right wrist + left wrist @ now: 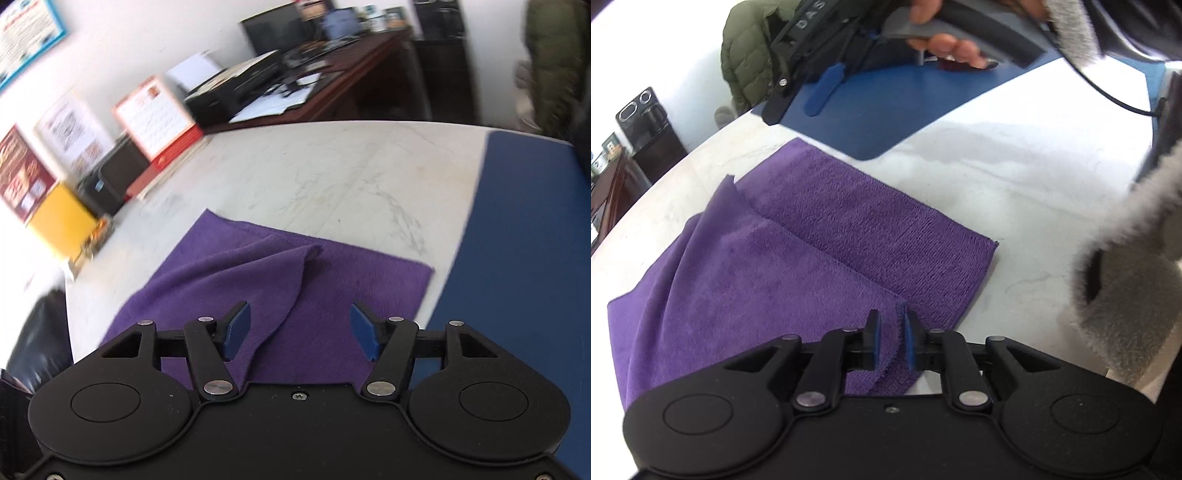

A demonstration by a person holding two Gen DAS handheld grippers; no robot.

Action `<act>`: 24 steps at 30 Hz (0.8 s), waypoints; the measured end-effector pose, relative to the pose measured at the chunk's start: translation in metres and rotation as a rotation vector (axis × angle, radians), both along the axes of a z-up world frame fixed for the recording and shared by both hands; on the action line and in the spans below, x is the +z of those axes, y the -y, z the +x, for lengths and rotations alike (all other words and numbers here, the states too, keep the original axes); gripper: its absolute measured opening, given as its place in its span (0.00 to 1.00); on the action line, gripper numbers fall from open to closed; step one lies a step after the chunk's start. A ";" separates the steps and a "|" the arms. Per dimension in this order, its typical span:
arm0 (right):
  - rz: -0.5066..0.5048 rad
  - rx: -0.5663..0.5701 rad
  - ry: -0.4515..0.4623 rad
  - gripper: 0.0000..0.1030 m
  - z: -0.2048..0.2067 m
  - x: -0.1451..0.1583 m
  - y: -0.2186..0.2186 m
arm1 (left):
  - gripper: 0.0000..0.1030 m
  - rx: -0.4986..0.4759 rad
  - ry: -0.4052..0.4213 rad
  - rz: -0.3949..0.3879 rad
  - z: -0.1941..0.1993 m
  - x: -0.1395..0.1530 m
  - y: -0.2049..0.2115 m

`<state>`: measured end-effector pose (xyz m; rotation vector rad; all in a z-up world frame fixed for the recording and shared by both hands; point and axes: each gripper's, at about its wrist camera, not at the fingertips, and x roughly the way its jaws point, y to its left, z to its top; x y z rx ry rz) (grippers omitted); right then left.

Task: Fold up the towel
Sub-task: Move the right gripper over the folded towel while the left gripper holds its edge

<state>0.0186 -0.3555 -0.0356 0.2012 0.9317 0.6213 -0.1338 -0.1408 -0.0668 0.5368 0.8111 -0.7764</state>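
The purple towel point(798, 254) lies folded over on the white marble tabletop, its upper layer rumpled and skewed.

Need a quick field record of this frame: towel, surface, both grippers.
towel: purple, partly folded, top layer rumpled, lying flat on the table
table: white marble-look top
mat: blue, beside the towel, not touching it
left gripper: jaws narrow, towel edge between the pads; a small gap shows, no clear pinch
right gripper: jaws wide, above the towel, holding nothing
fold state: unfinished, upper layer's edges not lined up with the lower
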 end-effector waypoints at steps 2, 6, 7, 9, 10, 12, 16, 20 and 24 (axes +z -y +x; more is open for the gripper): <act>-0.002 -0.045 -0.013 0.59 -0.011 0.001 0.001 | 0.12 -0.021 -0.006 -0.016 0.001 -0.004 -0.002; -0.004 -0.118 -0.018 0.59 -0.028 0.005 0.002 | 0.12 -0.070 0.000 -0.024 0.000 -0.008 -0.004; -0.005 -0.132 -0.017 0.60 -0.032 0.006 0.002 | 0.13 -0.074 0.002 -0.026 0.000 -0.008 -0.004; -0.013 -0.141 -0.021 0.60 -0.038 0.006 0.001 | 0.13 -0.077 0.002 -0.032 0.001 -0.009 -0.006; -0.018 -0.144 -0.024 0.60 -0.040 0.006 0.000 | 0.13 -0.072 0.001 -0.033 0.002 -0.010 -0.005; -0.019 -0.134 -0.041 0.60 -0.045 0.004 -0.003 | 0.13 -0.040 -0.014 -0.046 0.004 -0.008 -0.009; 0.004 -0.078 -0.103 0.60 -0.055 -0.003 -0.011 | 0.07 -0.004 -0.091 -0.108 0.010 -0.003 -0.018; 0.065 -0.021 -0.195 0.60 -0.056 -0.021 -0.015 | 0.06 0.066 -0.105 -0.115 0.013 -0.002 -0.019; 0.100 0.009 -0.247 0.60 -0.055 -0.032 -0.013 | 0.04 0.111 -0.123 -0.134 0.013 0.000 -0.018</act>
